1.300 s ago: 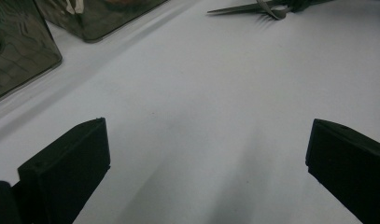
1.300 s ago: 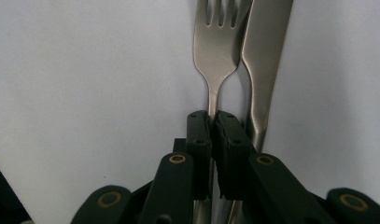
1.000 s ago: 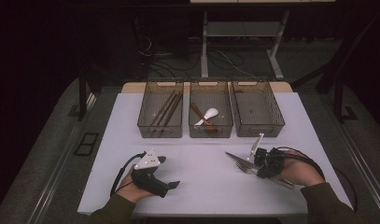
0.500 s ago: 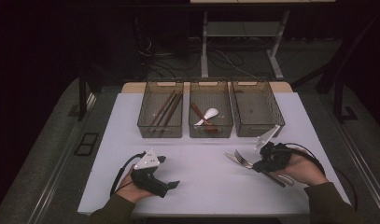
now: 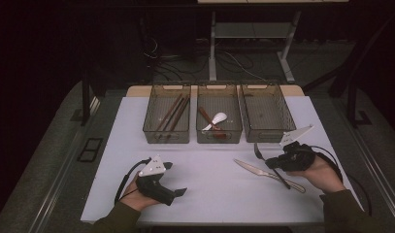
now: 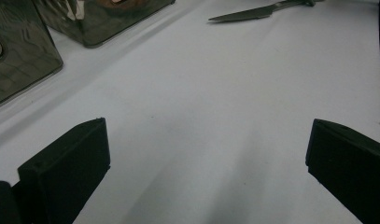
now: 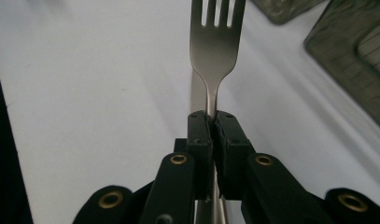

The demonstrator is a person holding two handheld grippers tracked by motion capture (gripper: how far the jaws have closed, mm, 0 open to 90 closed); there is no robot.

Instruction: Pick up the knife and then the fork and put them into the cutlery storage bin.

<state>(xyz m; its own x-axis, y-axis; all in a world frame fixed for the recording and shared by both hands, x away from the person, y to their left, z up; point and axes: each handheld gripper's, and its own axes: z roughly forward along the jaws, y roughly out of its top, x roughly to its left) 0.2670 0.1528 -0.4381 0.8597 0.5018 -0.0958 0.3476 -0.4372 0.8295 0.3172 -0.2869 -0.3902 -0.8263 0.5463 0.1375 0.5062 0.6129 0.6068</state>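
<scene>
White tabletop, dark room, three clear bins [image 5: 267, 136] along the far edge. Going left to right: my left gripper [image 5: 162, 187] just sits near me with its jaws wide apart and nothing between them. The knife [image 5: 268, 174] lies flat nearer the right side. My right gripper [image 5: 270, 162] is clamped on the fork [image 7: 214, 51] at its neck, tines pointing away toward the bins. The empty right bin is just beyond it on the far side, so I'd guess that's a short carry with the right hand.
</scene>
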